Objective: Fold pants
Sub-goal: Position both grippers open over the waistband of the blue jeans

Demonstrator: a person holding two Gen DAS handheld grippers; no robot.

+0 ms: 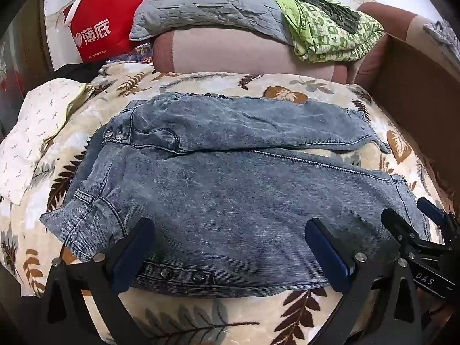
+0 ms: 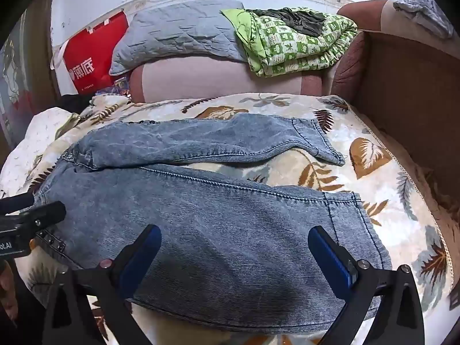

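Blue denim pants [image 1: 230, 189] lie spread on a leaf-print blanket [image 1: 201, 316], waist to the left, both legs running right and slightly apart. My left gripper [image 1: 230, 247] is open over the near leg by the waist and its row of studs [image 1: 181, 274]. My right gripper [image 2: 234, 256] is open over the near leg [image 2: 215, 230] close to its hem [image 2: 350, 215]. The right gripper also shows in the left wrist view [image 1: 411, 215], and the left gripper shows at the left edge of the right wrist view [image 2: 34, 212]. Neither holds any cloth.
A sofa back [image 1: 244, 54] carries a grey quilted pillow [image 1: 207, 3] and a green patterned blanket [image 1: 327, 26]. A red bag [image 1: 100, 28] stands at the far left. A white cloth [image 1: 34, 132] lies left of the pants. A brown sofa arm [image 2: 408, 92] borders the right.
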